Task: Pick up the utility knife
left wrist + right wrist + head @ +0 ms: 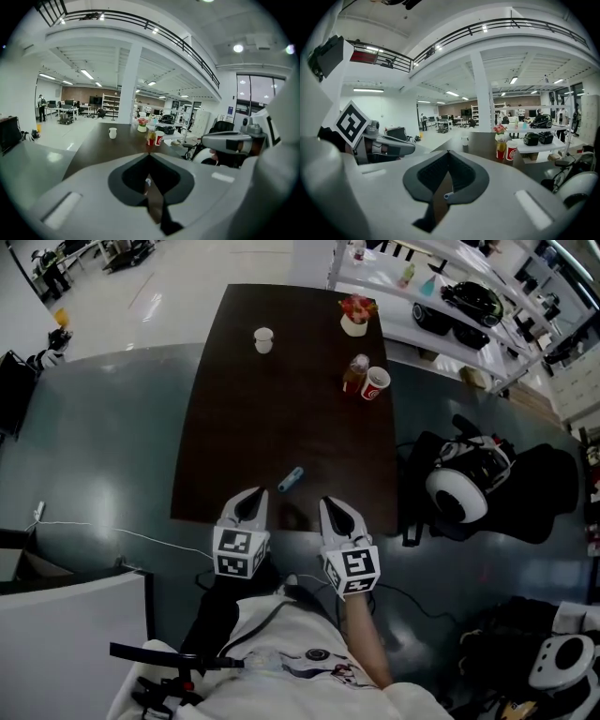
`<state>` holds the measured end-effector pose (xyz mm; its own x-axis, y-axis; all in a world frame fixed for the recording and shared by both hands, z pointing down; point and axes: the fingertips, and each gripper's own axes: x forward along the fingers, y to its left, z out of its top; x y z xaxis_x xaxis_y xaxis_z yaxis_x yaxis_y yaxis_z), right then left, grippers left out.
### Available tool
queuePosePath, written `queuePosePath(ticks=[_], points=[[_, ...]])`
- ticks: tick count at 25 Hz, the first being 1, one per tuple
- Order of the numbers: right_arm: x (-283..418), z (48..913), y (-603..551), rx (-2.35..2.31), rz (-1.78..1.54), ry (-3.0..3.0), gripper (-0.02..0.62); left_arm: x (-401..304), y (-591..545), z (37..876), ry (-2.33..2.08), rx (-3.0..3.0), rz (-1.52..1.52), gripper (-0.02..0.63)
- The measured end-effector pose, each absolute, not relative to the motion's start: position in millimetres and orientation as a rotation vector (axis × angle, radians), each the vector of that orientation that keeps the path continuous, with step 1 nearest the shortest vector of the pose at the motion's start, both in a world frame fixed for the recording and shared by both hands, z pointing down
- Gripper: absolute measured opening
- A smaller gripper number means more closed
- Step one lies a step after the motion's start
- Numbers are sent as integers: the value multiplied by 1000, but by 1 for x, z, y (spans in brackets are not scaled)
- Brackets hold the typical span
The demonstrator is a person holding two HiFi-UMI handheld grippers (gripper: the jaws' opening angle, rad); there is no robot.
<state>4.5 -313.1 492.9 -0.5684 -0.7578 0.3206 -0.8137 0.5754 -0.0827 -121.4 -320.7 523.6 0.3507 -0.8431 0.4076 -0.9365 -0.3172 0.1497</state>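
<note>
We see the utility knife [291, 479] on the dark table [234, 381], just ahead of both tongs and between them, its long axis slanting up to the right. Our left gripper [251, 499] and right gripper [330, 506] are closed and empty, and we judge them about equally near.

Utility knife [291, 478]: small, slim, light blue (blade state not discernible). Lies flat and diagonal on the dark table [281, 390], near its front edge, unheld.

I see the slim blue utility knife [291, 479] on the dark rectangular table [244, 418], just ahead, between left gripper [252, 494] and right gripper [329, 504].
</note>
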Motion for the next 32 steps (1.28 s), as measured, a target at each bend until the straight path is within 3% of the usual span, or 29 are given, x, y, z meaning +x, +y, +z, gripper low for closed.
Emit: queuePosePath(ticks=[8,24,25,26,32], points=[[3,531,-341,1366,467,-2429,2,-141,-345,556,-1465,2232,423,-2],[47,570,-355,1277,642,-2362,2,-98,-374,705,-1187,2028,755,0],[49,571,-355,1275,648,-2357,2,-95,-376,712,-1170,2022,776,28],[52,573,-355,1275,656,-2352,2,-93,-377,718,-1151,2018,801,96],[67,587,-354,1265,703,-2319,2,-93,-379,756,-1102,1965,928,126]])
